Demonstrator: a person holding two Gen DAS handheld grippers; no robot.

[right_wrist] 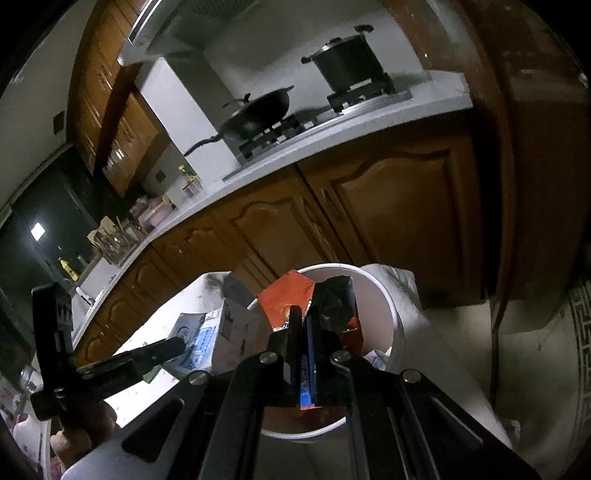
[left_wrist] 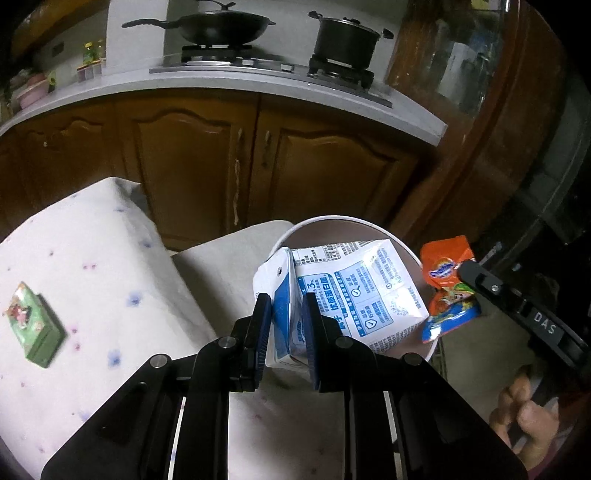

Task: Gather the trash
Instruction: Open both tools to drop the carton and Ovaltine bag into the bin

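Observation:
My left gripper [left_wrist: 286,306] is shut on a white and blue milk carton [left_wrist: 362,295] and holds it tilted over the white round bin [left_wrist: 332,219]. The right gripper [left_wrist: 469,273] comes in from the right, shut on an orange snack wrapper [left_wrist: 445,266] at the bin's right rim. In the right wrist view the right gripper [right_wrist: 303,314] pinches the orange wrapper [right_wrist: 284,295] above the bin [right_wrist: 388,306]. A dark crumpled bit sits beside its finger. The carton [right_wrist: 214,339] and left gripper [right_wrist: 177,345] show at the left. A green box [left_wrist: 35,325] lies on the tablecloth.
The table [left_wrist: 92,258] with a white flowered cloth lies left of the bin. Behind stand brown cabinets [left_wrist: 192,158] under a grey counter [left_wrist: 258,79] with a wok [left_wrist: 221,27] and a pot [left_wrist: 345,40] on the stove. A person's hand [left_wrist: 524,417] shows at the lower right.

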